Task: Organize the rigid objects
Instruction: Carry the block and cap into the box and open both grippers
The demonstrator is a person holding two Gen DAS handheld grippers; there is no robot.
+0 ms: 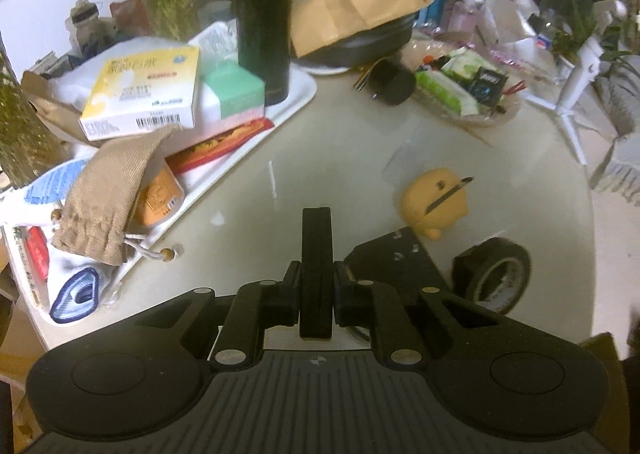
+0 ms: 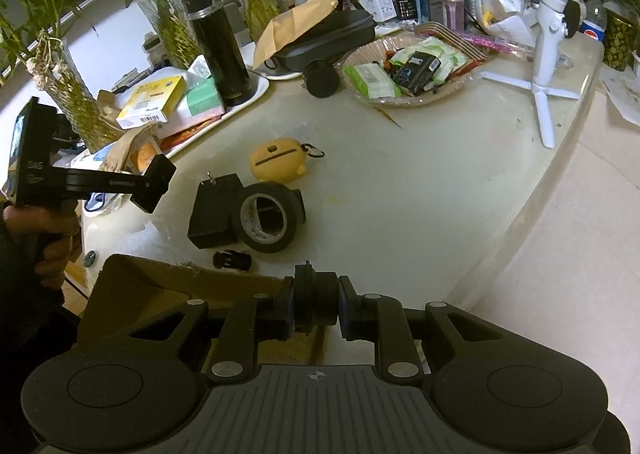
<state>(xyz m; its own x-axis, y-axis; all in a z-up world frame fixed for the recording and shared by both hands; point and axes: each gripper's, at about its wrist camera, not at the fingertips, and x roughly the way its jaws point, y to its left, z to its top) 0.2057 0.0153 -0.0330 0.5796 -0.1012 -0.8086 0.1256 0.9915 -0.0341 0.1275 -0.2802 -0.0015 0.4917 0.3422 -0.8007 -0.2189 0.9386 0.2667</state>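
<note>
My left gripper (image 1: 316,214) is shut with nothing between its fingers, above the glass table; it also shows from outside in the right wrist view (image 2: 154,184). My right gripper (image 2: 314,304) is shut on a small black round cap-like part (image 2: 314,302), held over an open cardboard box (image 2: 160,286) at the table's near edge. On the table lie a black tape roll (image 2: 266,222) (image 1: 496,274), a black box (image 2: 214,214) (image 1: 396,262), a yellow earbud case (image 2: 278,158) (image 1: 436,198) and a small black buckle (image 2: 232,260).
A white tray (image 1: 288,110) at the left holds boxes, a tan pouch (image 1: 108,198) and a tall black flask (image 1: 264,18) (image 2: 220,46). A glass bowl of packets (image 2: 404,70), a white tripod (image 2: 548,54), plant vases and clutter stand at the back. The table edge curves at the right.
</note>
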